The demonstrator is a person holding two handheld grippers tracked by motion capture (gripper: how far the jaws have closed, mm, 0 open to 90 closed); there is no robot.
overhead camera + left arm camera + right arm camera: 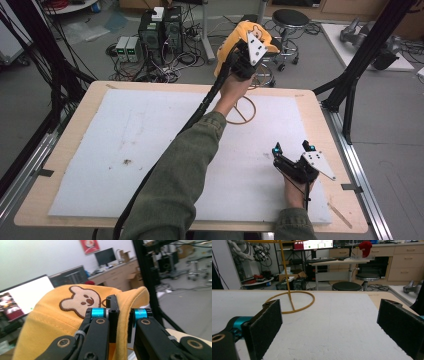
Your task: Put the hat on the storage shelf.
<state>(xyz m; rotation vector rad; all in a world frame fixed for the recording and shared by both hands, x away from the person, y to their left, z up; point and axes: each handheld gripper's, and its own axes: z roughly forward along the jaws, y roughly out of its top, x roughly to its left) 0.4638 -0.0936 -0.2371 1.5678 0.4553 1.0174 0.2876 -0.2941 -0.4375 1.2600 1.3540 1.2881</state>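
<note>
A yellow cap with a brown bear face hangs high over the table's far edge. My left gripper is shut on its fabric; in the left gripper view the cloth is pinched between the two jaws of this gripper. Below the cap stands a yellow wire stand, and its ring base rests on the white mat. The right gripper view shows that stand with its thin post rising out of the top of the picture. My right gripper rests low at the table's right, open, with nothing between its pads.
A white foam mat covers most of the wooden table. Black frame posts stand at the right and left. Behind the far edge are computer boxes, cables and a stool on the floor.
</note>
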